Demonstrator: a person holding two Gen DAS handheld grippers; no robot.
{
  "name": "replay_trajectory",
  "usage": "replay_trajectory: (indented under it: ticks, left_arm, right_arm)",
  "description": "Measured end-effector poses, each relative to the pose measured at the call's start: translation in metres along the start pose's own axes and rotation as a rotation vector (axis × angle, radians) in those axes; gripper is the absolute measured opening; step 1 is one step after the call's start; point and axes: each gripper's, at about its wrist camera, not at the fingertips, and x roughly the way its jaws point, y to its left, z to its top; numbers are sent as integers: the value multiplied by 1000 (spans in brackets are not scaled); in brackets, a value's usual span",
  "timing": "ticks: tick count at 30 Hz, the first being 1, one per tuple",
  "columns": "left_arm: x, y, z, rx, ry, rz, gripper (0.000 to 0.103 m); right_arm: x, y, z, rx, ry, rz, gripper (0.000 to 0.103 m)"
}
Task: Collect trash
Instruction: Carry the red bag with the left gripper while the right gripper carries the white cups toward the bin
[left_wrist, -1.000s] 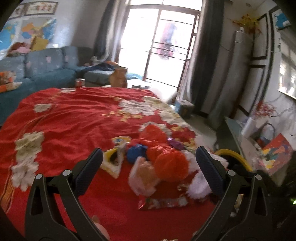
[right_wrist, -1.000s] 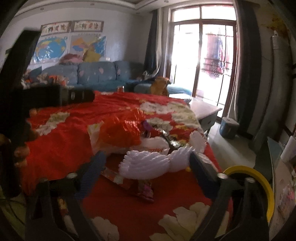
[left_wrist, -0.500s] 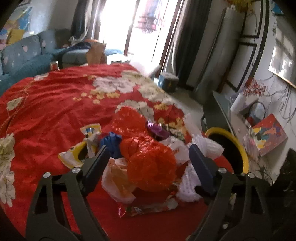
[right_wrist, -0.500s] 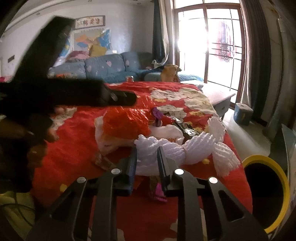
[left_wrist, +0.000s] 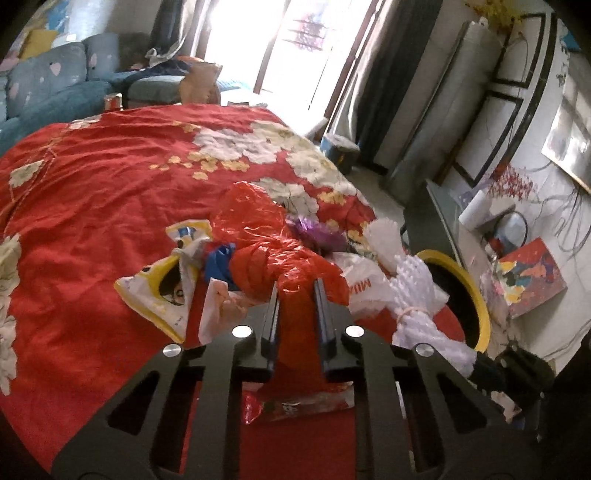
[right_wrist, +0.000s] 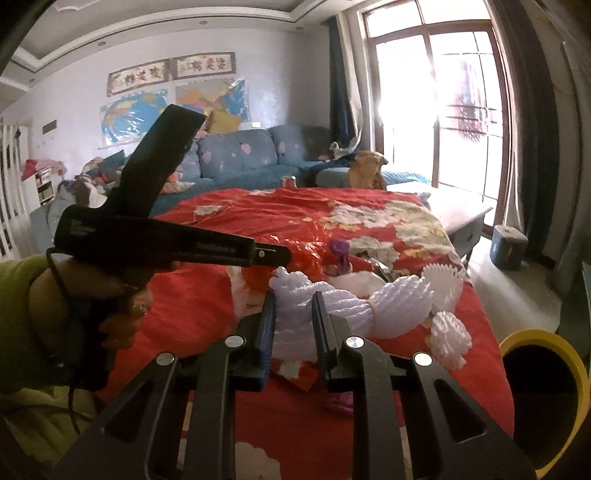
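My left gripper (left_wrist: 295, 295) is pinching the red bag (left_wrist: 291, 269) at a bunched fold; my right gripper (right_wrist: 293, 310) is clamped on the foam net (right_wrist: 354, 306) near its tied neck. Both look light, soft and crushable; film probably slippery, so grab gathers. On the bed (left_wrist: 110, 177): two red bags, roughly four net pieces, a few wrappers. One bin (right_wrist: 546, 373) beside it.

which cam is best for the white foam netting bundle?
Right wrist. The white foam netting lies centred and whole there, the right hand-held gripper shut on its near end. The left wrist view shows it only at the right side, partly hidden behind the red plastic bag.
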Motion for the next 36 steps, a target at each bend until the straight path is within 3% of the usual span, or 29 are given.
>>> replay_trajectory:
  ticks: [13, 28, 36]
  left_arm:
    - [-55, -6, 17, 13, -175, -35, 9]
    - [-49, -54, 9, 108, -166, -115, 9]
    - [-37, -85, 3, 166, -139, -153, 9]
  right_arm:
    - [-26, 12, 15, -33, -86, -1, 18]
    - [-67, -43, 20, 47, -170, -178, 18]
    - [-84, -85, 13, 130, -173, -275, 18]
